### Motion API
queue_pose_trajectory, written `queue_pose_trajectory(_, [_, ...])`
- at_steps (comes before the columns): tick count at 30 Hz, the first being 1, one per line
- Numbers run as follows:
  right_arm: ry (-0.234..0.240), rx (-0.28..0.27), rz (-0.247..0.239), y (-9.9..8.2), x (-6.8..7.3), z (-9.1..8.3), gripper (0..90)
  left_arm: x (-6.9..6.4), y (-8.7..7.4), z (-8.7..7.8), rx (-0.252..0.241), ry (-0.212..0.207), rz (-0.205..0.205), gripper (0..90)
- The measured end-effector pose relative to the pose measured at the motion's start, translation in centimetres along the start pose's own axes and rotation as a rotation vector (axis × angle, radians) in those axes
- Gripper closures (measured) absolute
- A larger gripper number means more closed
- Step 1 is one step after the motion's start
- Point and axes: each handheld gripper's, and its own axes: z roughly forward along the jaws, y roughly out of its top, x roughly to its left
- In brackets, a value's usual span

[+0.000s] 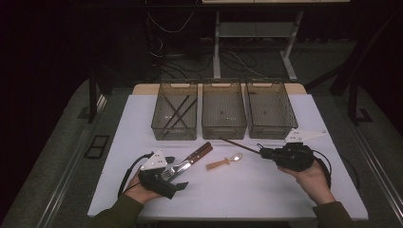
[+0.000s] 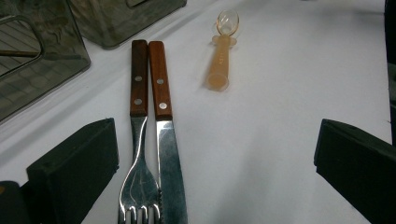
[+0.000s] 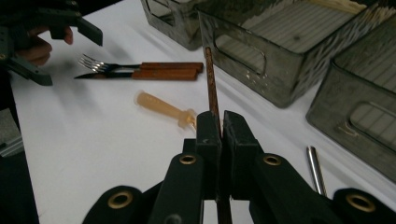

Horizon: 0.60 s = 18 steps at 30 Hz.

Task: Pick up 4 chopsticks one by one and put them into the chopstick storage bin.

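My right gripper (image 1: 261, 151) (image 3: 221, 125) is shut on a thin brown chopstick (image 1: 236, 144) (image 3: 211, 84), which sticks out toward the bins, slightly off the table. A fork (image 1: 175, 168) (image 2: 138, 140) and a knife (image 2: 164, 140) with wooden handles (image 1: 199, 152) lie side by side. My left gripper (image 1: 177, 173) (image 2: 215, 140) stands open around their metal ends, jaws wide apart and not touching them. A small spoon with an orange handle (image 1: 223, 163) (image 2: 222, 56) (image 3: 163, 108) lies between the two grippers.
Three clear bins stand in a row at the back: the left one (image 1: 174, 129) holds dark chopsticks, the middle (image 1: 223, 128) and right (image 1: 271, 128) look bare. A thin metal rod (image 3: 315, 169) lies on the white tabletop (image 1: 247, 190) near the right bin.
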Motion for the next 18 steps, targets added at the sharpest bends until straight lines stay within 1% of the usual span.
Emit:
queue_pose_trajectory(6, [0.024, -0.041, -0.001, 1.2, 0.1, 0.3, 85.8, 0.0, 0.0, 0.0, -0.002, 0.000, -0.004, 0.0])
queue_pose_trajectory(11, [0.039, -0.067, -0.013, 2.6, 0.4, 0.9, 85.7, 0.0, 0.0, 0.0, 0.000, -0.002, -0.002, 0.0])
queue_pose_trajectory(14, [0.041, -0.076, -0.025, 3.3, 0.6, 1.4, 85.8, 0.0, 0.0, 0.0, -0.001, -0.001, 0.002, 0.0])
queue_pose_trajectory(18, [0.040, -0.088, -0.030, 4.2, 0.7, 2.0, 85.7, 0.0, 0.0, 0.0, -0.004, -0.001, -0.003, 0.0])
